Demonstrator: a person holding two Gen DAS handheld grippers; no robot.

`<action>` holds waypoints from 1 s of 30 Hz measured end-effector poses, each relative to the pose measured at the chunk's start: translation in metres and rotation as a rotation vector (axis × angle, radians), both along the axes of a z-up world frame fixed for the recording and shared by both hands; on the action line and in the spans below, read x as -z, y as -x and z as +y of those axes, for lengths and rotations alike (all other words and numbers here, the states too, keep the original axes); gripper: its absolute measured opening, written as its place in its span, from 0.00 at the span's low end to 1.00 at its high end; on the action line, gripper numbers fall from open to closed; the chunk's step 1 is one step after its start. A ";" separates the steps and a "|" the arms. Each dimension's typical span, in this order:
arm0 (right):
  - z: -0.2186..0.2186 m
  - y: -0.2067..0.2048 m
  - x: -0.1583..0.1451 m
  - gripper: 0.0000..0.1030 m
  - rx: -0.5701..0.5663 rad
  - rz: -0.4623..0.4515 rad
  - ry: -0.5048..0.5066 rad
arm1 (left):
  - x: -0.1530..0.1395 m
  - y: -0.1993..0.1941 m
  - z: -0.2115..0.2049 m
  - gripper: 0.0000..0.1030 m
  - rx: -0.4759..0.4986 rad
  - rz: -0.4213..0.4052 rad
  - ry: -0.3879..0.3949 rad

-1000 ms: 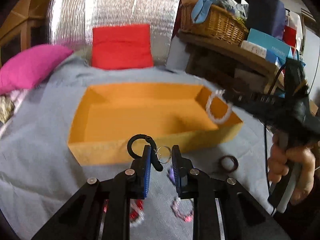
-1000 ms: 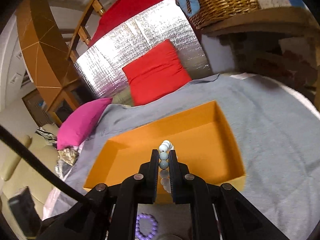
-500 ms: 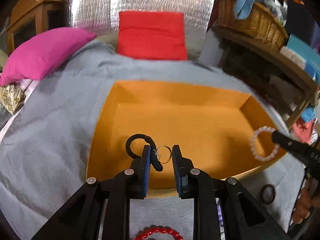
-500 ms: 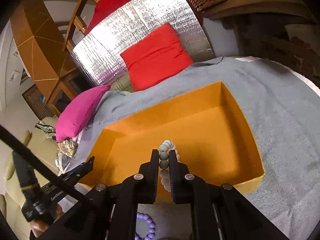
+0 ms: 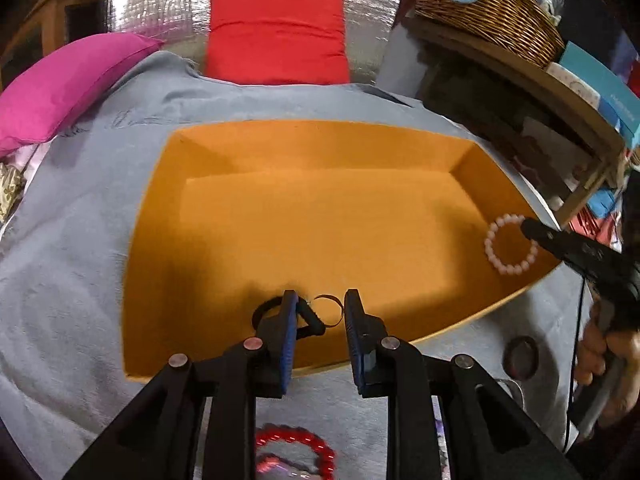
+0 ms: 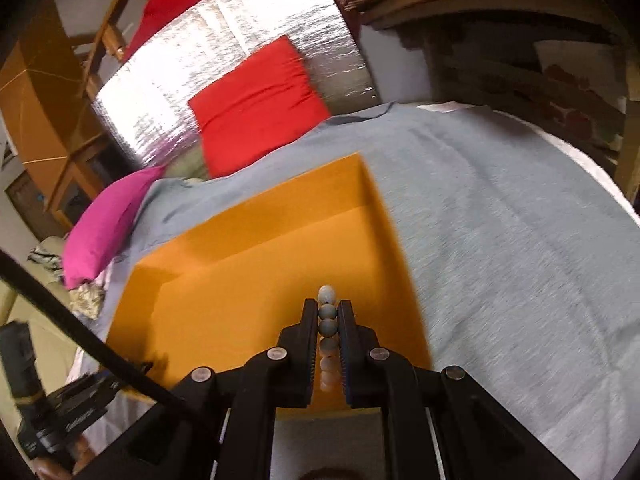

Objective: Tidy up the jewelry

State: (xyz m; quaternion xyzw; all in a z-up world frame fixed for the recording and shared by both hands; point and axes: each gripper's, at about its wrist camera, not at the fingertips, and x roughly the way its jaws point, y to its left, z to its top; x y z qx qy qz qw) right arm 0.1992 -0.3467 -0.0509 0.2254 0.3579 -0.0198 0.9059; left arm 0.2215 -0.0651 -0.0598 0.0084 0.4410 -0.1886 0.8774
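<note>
A grey cloth (image 5: 80, 280) covers the surface, backed by silver foil (image 6: 208, 52), a red cushion (image 5: 276, 36) and a pink pillow (image 5: 60, 84). An orange tray (image 5: 320, 152) lies on the cloth. Over it, the right gripper (image 6: 329, 312) pinches a pale bead bracelet (image 5: 510, 244); the left gripper (image 5: 320, 308), jaws narrow, holds a black-and-metal ring piece (image 5: 310, 316).

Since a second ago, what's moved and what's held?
Both hand-held grippers came forward over the orange box. The right hand-held gripper stays shut on the pale bead bracelet; the left hand-held gripper keeps the black cord and ring. Nothing released; the box stays put.
</note>
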 end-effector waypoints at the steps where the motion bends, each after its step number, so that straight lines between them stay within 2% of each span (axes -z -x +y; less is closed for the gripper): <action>1: -0.003 -0.002 0.000 0.11 0.006 0.003 0.004 | 0.000 0.002 -0.002 0.22 0.009 0.008 0.010; 4: -0.012 -0.010 0.003 0.10 0.015 0.013 -0.004 | 0.000 0.003 -0.005 0.23 0.020 0.030 0.022; 7: -0.013 -0.015 0.001 0.11 0.010 0.018 0.000 | -0.006 0.012 -0.009 0.27 0.010 -0.025 -0.060; 9: -0.014 -0.013 0.000 0.20 0.005 0.020 -0.017 | -0.011 0.018 -0.009 0.41 -0.004 -0.072 -0.093; 10: -0.014 -0.013 -0.002 0.24 0.002 0.019 -0.036 | -0.014 0.021 -0.008 0.51 -0.012 -0.094 -0.100; 11: -0.014 -0.012 -0.004 0.34 0.000 0.016 -0.045 | -0.018 0.026 -0.006 0.57 -0.026 -0.128 -0.113; 12: -0.012 -0.009 -0.007 0.44 -0.001 0.009 -0.048 | -0.023 0.031 -0.005 0.57 -0.041 -0.158 -0.127; 14: -0.007 -0.002 -0.012 0.49 -0.005 -0.004 -0.051 | -0.029 0.038 -0.001 0.57 -0.059 -0.188 -0.132; 15: -0.005 0.004 -0.015 0.49 -0.011 -0.009 -0.056 | -0.033 0.043 0.002 0.58 -0.073 -0.201 -0.129; 19: 0.006 0.027 -0.027 0.49 -0.050 -0.027 -0.074 | -0.044 0.073 0.010 0.70 -0.147 -0.272 -0.161; 22: 0.019 0.053 -0.040 0.49 -0.074 -0.058 -0.026 | -0.051 0.095 0.015 0.77 -0.188 -0.303 -0.192; 25: 0.028 0.074 -0.051 0.50 -0.082 -0.085 0.015 | -0.056 0.114 0.016 0.79 -0.204 -0.325 -0.224; 29: 0.037 0.112 -0.057 0.64 -0.090 -0.117 0.063 | -0.056 0.138 0.024 0.80 -0.224 -0.339 -0.232; 30: 0.038 0.121 -0.055 0.64 -0.091 -0.118 0.058 | -0.055 0.143 0.026 0.80 -0.223 -0.337 -0.228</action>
